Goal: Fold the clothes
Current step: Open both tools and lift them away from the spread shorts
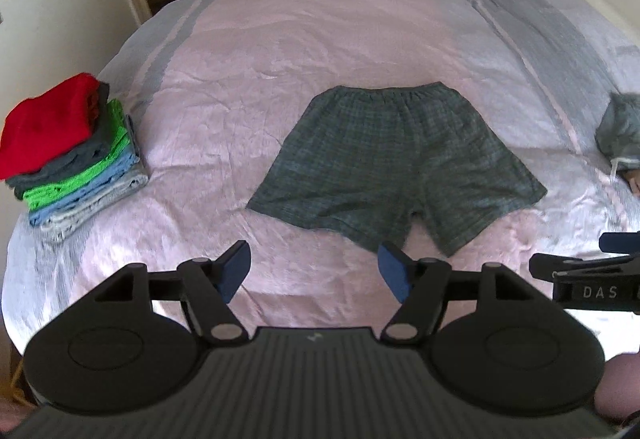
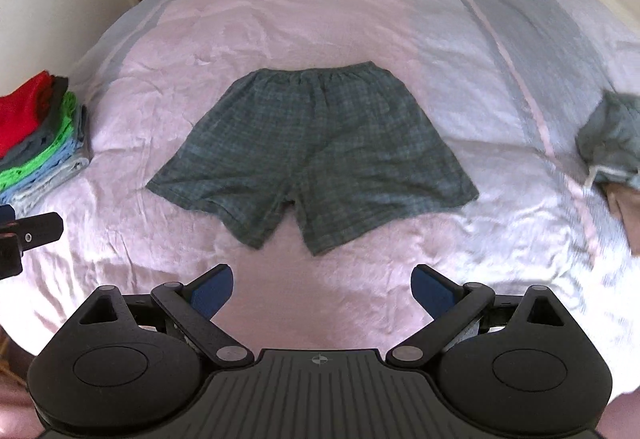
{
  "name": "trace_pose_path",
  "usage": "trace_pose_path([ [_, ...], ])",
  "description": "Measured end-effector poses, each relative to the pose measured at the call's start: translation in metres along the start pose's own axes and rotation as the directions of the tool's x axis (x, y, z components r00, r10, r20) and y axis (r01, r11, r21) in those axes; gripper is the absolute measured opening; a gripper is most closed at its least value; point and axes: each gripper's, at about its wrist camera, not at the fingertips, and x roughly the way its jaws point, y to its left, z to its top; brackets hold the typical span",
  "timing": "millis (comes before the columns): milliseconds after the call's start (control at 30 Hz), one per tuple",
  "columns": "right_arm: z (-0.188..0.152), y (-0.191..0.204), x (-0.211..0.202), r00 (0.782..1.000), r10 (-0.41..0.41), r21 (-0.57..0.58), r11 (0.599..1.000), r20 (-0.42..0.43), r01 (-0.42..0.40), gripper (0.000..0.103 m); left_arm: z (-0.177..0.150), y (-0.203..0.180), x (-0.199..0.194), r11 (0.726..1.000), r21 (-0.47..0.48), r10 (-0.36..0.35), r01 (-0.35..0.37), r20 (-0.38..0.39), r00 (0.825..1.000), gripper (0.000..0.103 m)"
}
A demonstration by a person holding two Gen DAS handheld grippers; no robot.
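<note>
Dark green plaid shorts (image 1: pixel 396 163) lie spread flat on the pink bed (image 1: pixel 248 51), waistband at the far side, legs toward me; they also show in the right wrist view (image 2: pixel 316 155). My left gripper (image 1: pixel 314 271) is open and empty, held above the bed just short of the leg hems. My right gripper (image 2: pixel 322 291) is open and empty, also short of the hems. The right gripper's side shows at the right edge of the left wrist view (image 1: pixel 588 275), and the left gripper's at the left edge of the right wrist view (image 2: pixel 28 235).
A stack of folded clothes, red on top (image 1: pixel 68 155), sits at the bed's left edge (image 2: pixel 36 139). A crumpled grey garment (image 1: pixel 620 127) lies at the right (image 2: pixel 612 135) with a tan piece under it. A door and a dresser stand beyond the bed.
</note>
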Motion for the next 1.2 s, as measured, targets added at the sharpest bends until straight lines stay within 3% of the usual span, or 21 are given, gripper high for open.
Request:
trace_pose_path([
  [333, -0.029, 0.020, 0.007, 0.993, -0.096, 0.108, 0.989, -0.073, 0.104, 0.098, -0.009, 0.028, 0.032, 0.993, 0.074, -0.084, 0.091, -0.093, 0.992, 0.070],
  [533, -0.030, 0.012, 0.015, 0.981, -0.158, 0.142, 0.975, -0.112, 0.173, 0.098, -0.012, 0.023, 0.051, 0.990, 0.091, -0.090, 0.104, -0.146, 0.985, 0.070],
  [933, 0.019, 0.001, 0.051, 0.989, -0.118, 0.086, 0.988, -0.092, 0.126, 0.098, 0.020, 0.018, 0.088, 0.997, 0.067, -0.008, 0.022, -0.191, 0.981, 0.070],
  [1200, 0.049, -0.019, 0.095, 0.988, -0.080, 0.046, 0.995, -0.133, 0.086, 0.098, 0.049, 0.003, 0.130, 0.999, 0.050, 0.029, -0.018, -0.222, 0.975, 0.071],
])
